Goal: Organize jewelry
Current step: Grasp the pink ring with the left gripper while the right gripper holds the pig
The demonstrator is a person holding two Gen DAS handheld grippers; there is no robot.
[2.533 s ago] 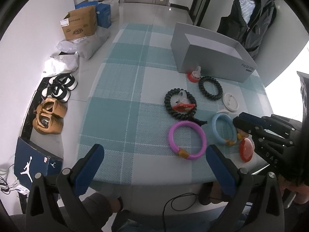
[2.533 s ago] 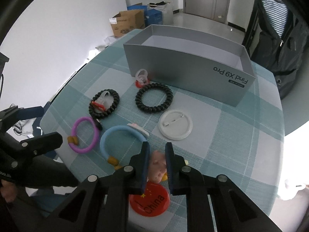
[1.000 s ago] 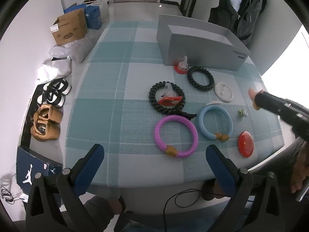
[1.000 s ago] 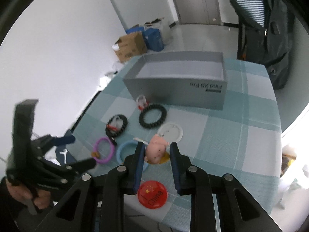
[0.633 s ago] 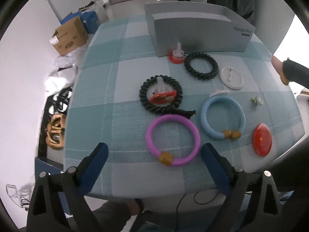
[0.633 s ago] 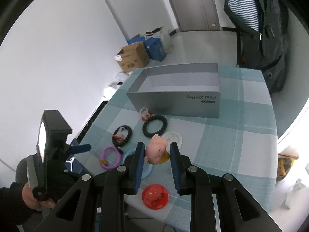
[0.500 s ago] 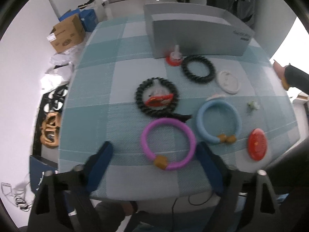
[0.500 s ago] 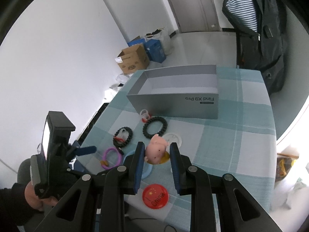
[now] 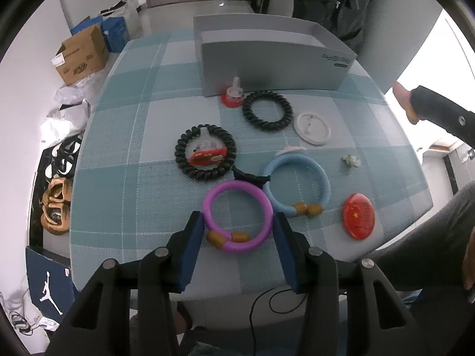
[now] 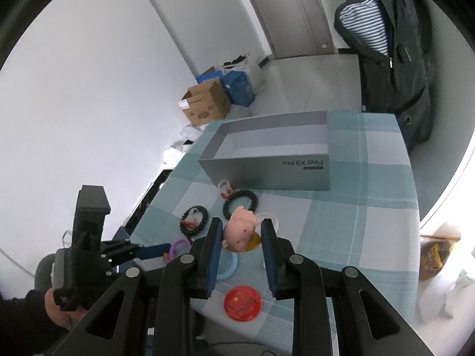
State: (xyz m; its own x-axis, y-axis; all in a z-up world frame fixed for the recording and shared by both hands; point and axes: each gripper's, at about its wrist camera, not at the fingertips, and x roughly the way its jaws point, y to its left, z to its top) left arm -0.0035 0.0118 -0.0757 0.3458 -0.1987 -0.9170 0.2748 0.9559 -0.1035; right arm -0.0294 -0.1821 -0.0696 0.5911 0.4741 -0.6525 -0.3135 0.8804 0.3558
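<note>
Left tongs point(image 9: 239, 228): we hold them low over the near edge of the worktop point(image 9: 142, 136), both blue pads parted wide, one either side of the purple ring point(image 9: 237, 215), neither pad clearly touching it. From the right wrist view our left hand point(image 10: 62, 308) wraps the handle at lower left.

Right tongs point(image 10: 242, 238): we carry them raised high, pads closed on the pink pig figure point(image 10: 240, 233). From the left wrist view they reach in from the right edge.
</note>
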